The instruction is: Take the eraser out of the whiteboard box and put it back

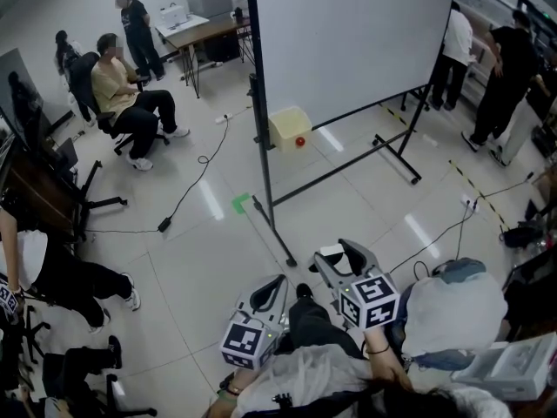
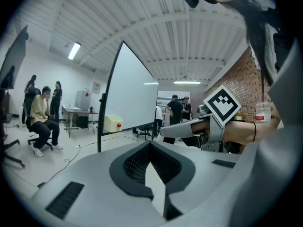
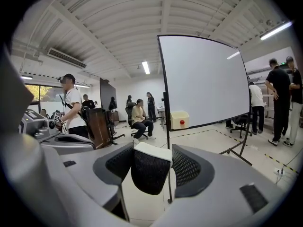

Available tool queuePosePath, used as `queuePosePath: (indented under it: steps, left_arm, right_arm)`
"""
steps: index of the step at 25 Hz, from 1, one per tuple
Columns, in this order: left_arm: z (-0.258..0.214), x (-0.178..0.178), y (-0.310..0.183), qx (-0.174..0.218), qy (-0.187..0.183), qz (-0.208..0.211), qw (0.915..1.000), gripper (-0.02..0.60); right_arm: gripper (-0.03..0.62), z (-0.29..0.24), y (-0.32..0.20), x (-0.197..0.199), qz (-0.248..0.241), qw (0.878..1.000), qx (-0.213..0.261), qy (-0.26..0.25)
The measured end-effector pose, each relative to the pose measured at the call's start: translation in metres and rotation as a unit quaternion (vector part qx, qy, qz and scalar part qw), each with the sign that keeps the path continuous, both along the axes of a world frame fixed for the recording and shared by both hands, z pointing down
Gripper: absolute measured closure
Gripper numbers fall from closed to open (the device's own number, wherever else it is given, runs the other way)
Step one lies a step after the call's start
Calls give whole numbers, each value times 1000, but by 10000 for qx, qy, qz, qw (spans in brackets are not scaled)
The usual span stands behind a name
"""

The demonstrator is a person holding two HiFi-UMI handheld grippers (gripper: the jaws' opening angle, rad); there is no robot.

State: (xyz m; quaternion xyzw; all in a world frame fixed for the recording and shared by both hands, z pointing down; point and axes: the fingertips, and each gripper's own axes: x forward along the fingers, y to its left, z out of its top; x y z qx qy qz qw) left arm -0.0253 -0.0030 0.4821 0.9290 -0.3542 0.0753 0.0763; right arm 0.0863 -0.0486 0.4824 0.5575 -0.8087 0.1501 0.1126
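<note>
The right gripper (image 3: pixel 151 161) is clenched on the eraser (image 3: pixel 148 174). Its two ribbed pads press the eraser's dark felt body from either side, and the white back of the eraser faces up between them. In the head view the same eraser (image 1: pixel 332 252) shows as a pale block at the tip of that gripper (image 1: pixel 342 266), held low in front of the person and above the tiled floor (image 1: pixel 191 233).

The left gripper (image 2: pixel 150 161) has its jaws brought together at the tips. Only a thin wedge of floor shows below the point where they meet, and nothing is between them. It sits just beside the right one, a little nearer the person (image 1: pixel 268 299).

Beyond both tools stands the whiteboard (image 1: pixel 348 33) on its wheeled frame. The whiteboard box (image 1: pixel 290 129) is a cream case with a red dot on its front. It hangs by the board's lower left corner, against the left upright of the frame. The right gripper view looks roughly toward it (image 3: pixel 179 119), with open floor between the jaws and the box. The eraser is well apart from the box.

Judging from how things lie, the first half of the task is done: the eraser is out of the box and firmly held. The second half has not started. The eraser has to be carried across the floor to the board's lower left corner, lined up with the box's opening, set inside and let go. From here the pictures do not show how the box opens or whether anything else is inside.
</note>
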Motion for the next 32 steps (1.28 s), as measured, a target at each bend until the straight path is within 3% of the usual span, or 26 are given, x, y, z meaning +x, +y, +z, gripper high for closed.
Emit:
queuePosePath:
  steps: [10,17,25,32]
  left_arm:
    - [0,1,-11,-151,45,-85,9998,592]
    - [5,5,-44,-248,54,-140,9996,592]
    - [5,16,-124,-251,120,-475,9985,592]
    - [-23,27,-185,-50,148,-857,9962,592]
  right_arm:
    - [332,-5,-17,-2,-150,9999,29,16]
    - [332,-11,-56,38,223,9997,73,41]
    - [332,-32,-147,74,272,9989,363,123]
    - [332,-76,-264,77,-133,9955,890,297]
